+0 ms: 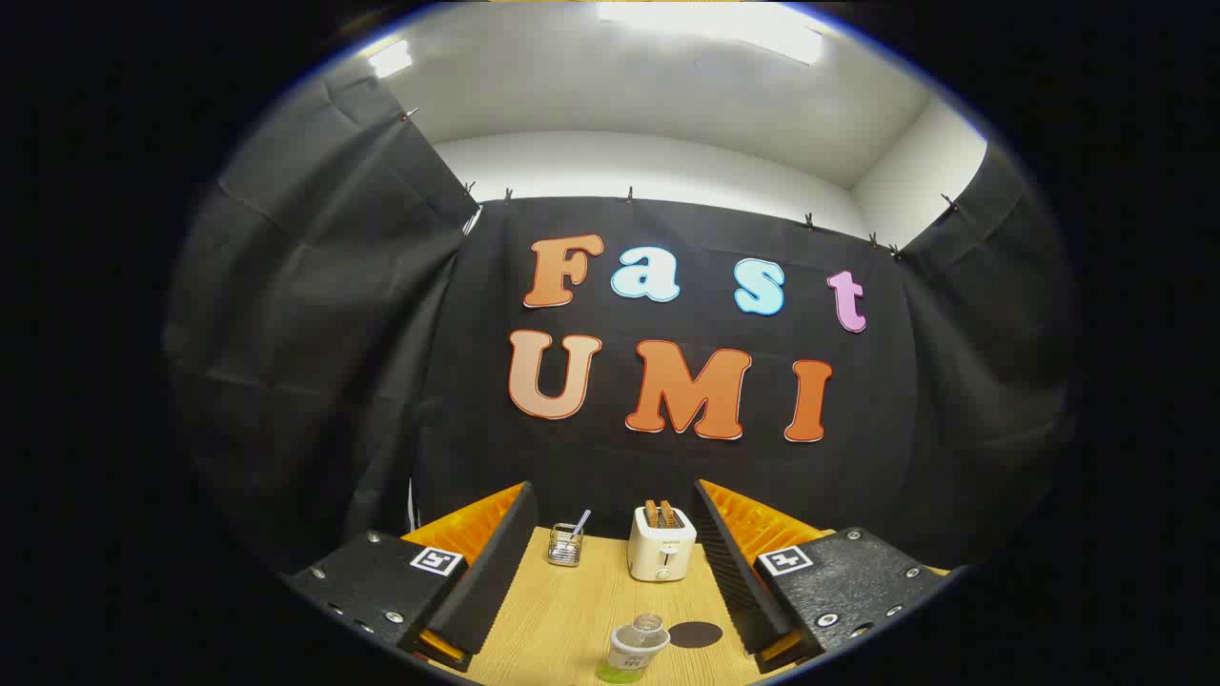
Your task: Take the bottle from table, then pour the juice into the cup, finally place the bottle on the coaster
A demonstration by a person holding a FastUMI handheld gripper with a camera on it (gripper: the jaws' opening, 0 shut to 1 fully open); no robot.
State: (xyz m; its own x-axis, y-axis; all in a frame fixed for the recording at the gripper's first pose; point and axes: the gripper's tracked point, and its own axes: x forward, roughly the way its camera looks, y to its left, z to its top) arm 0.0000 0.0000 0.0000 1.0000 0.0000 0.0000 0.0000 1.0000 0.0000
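claw wide, empty | bottle low centre, coaster touching-close right (cup? can't tell) | risk: tipping bottle on approach

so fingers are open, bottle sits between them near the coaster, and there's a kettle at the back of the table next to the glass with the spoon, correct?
Not quite. The gripper view shows a toaster, not a kettle, at the back of the table beside the glass with the spoon. The rest holds: the gripper has its fingers open, with the bottle between them, next to the coaster.
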